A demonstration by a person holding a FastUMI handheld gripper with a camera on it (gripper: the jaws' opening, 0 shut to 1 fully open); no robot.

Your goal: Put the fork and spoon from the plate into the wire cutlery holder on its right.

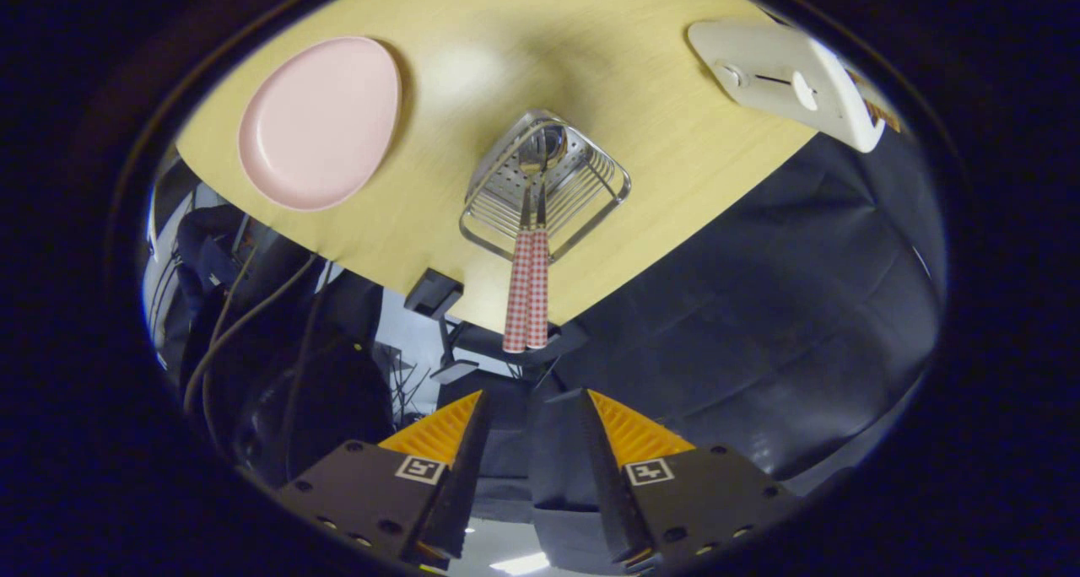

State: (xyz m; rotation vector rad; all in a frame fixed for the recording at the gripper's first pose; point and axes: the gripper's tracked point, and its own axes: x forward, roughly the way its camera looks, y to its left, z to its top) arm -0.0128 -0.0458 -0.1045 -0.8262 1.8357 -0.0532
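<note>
I look down on a pale wooden table (506,45). The wire cutlery holder (545,185) stands on it, and the fork (516,294) and spoon (539,294), both with red-checked handles, stand side by side inside it, handles sticking up toward me. The spoon's bowl rests at the holder's bottom. To the holder's left lies the pink plate (321,121), with nothing on it. My gripper (531,404) hovers well above the handles, open, with nothing between its fingers.
A white appliance with a slider and knobs (780,79) sits at the table's far right corner. The table's edge runs just beside the holder. Dark cloth, cables (245,315) and stands lie beyond the edge.
</note>
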